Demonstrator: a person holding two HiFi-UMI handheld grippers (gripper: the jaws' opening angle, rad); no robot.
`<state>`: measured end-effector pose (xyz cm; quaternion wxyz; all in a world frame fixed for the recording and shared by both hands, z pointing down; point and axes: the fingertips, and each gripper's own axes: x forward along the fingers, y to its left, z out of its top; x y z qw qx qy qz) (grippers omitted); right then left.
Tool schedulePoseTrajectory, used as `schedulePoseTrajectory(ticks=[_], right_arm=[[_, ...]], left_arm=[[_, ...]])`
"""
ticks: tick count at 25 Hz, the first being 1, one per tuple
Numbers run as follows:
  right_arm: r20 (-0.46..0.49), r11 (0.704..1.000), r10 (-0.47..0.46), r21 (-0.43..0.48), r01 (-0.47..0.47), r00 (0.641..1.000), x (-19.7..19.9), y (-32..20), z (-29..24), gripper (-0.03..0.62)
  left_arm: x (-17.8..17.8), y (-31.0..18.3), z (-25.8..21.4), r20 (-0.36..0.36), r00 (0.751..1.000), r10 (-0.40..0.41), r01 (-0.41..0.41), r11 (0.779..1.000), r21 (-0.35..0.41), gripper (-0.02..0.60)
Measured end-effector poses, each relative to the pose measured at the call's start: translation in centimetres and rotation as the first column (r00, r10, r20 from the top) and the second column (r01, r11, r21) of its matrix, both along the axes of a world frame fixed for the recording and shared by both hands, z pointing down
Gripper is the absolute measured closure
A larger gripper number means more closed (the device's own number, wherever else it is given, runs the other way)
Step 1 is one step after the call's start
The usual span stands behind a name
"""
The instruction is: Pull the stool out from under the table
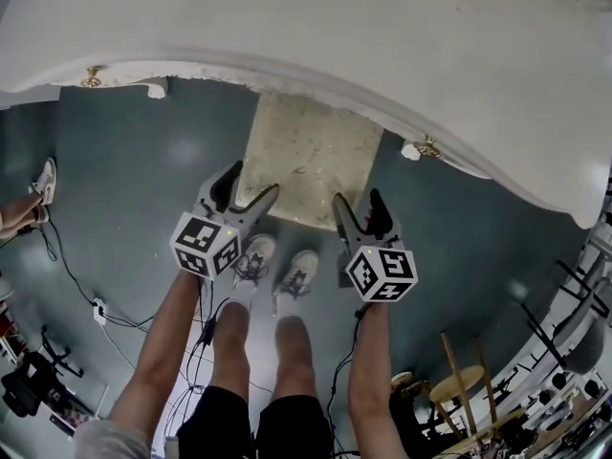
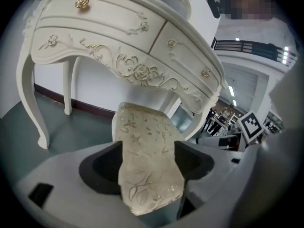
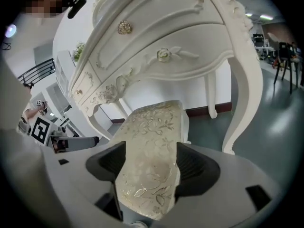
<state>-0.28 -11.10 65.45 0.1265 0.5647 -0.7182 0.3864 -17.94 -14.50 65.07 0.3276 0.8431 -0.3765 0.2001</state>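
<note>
Left gripper [image 1: 247, 191], right gripper [image 1: 359, 202] straddle stool [image 1: 308, 156]; shoes [image 1: 256, 254] show only overhead

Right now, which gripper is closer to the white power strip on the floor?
Left. The power strip lies on the floor out beyond the left gripper; the right gripper is farther, over on the opposite side.

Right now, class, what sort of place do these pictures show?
Probably a test studio, not a home: ornate white dressing table and cream embroidered stool beside trailing black floor cables and black equipment stands.
</note>
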Motion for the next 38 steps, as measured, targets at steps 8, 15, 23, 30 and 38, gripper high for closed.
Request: schedulePoseTrajectory(ticks=[8,15,23,30,38], right_arm=[[0.044,0.997,0.022,-0.076,-0.018,0.999,1.0,-1.4,3.9,0.221],[0.121,0.994,0.022,-0.109,-0.009,0.992,0.2,-2.5,5.6,0.217],[0.185,0.994,0.003,-0.105,0.017,0.983,0.1,-2.9,6.4,0.207],[0.306,0.995,0.004,-0.093,0.026,0.952,0.0,-2.9,6.8,0.206],[0.301,0.995,0.023,-0.099,0.008,0.953,0.0,-3.1,6.8,0.206]], left_arm=[[-0.6,-1.9,3.5,-0.018,0.999,-0.039,0.037,0.996,-0.080,0.238],[-0.4,-3.2,5.9,-0.026,0.998,-0.049,0.045,0.990,-0.135,0.238],[-0.3,-3.6,7.9,-0.142,0.987,-0.075,0.041,0.972,-0.230,0.181],[0.5,-3.8,7.8,-0.182,0.982,0.044,-0.089,0.966,-0.243,0.184],[0.5,-4.1,7.6,-0.185,0.983,0.017,-0.059,0.973,-0.223,0.186]])
